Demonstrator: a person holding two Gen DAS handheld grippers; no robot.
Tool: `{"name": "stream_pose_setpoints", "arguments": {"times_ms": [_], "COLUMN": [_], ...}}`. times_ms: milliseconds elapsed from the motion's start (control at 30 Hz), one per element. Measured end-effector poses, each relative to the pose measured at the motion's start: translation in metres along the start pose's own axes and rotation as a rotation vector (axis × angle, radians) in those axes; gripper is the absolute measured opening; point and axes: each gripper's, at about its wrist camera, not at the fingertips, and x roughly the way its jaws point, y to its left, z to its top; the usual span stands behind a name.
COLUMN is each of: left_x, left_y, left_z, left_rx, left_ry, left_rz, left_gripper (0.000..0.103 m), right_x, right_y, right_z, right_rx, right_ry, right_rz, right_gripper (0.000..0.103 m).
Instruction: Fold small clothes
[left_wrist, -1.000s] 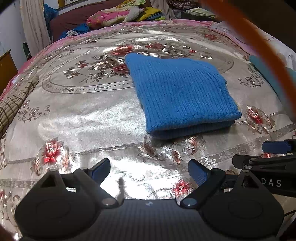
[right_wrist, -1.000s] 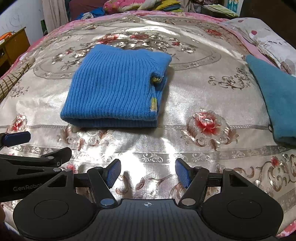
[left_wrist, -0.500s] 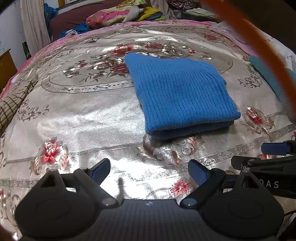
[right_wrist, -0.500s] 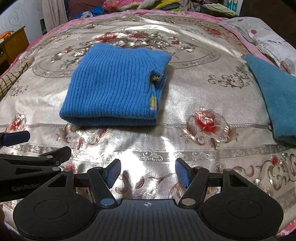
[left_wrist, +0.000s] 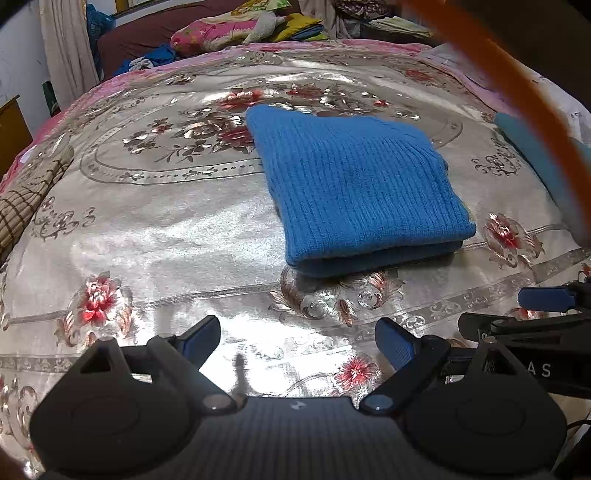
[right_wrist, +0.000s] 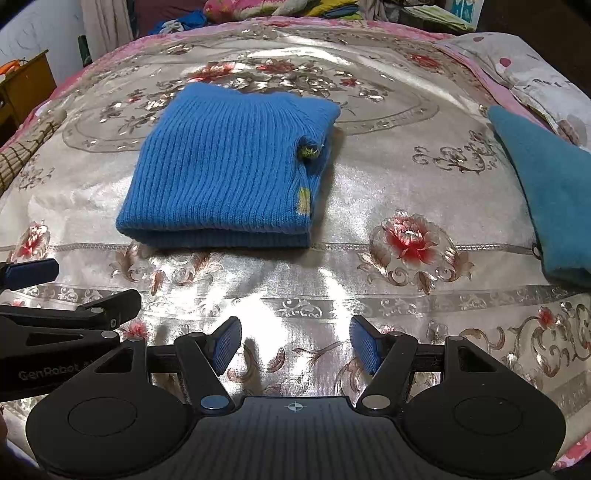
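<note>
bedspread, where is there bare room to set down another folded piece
Bare bedspread lies between the blue knit and the teal cloth, along the near strip before both open grippers, and left of the knit toward the checked cloth. The far headboard end is crowded with piled bedding.

**Layout on the bed**

A folded knit garment (right_wrist: 225, 170) lies near the middle of the bedspread (right_wrist: 369, 199). A second folded cloth (right_wrist: 550, 199) lies at the bedspread's right edge, well apart from it. A checked cloth (left_wrist: 26, 192) rests at the left edge. Pillows and piled bedding (left_wrist: 236, 29) sit beyond the far edge.
</note>
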Motion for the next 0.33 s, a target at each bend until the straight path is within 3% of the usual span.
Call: {"name": "stream_pose_setpoints", "arguments": {"times_ms": [333], "left_x": [0.0003], "left_y": [0.0010], "left_z": [-0.0008], "left_rx": [-0.007], "left_ry": [0.003], "left_rz": [-0.003], "left_gripper": [0.096], "right_x": [0.0000], "right_y": [-0.0002], "right_z": [-0.0001], "right_rx": [-0.001], "right_ry": [0.000], "right_rz": [-0.002], "right_gripper": [0.065]}}
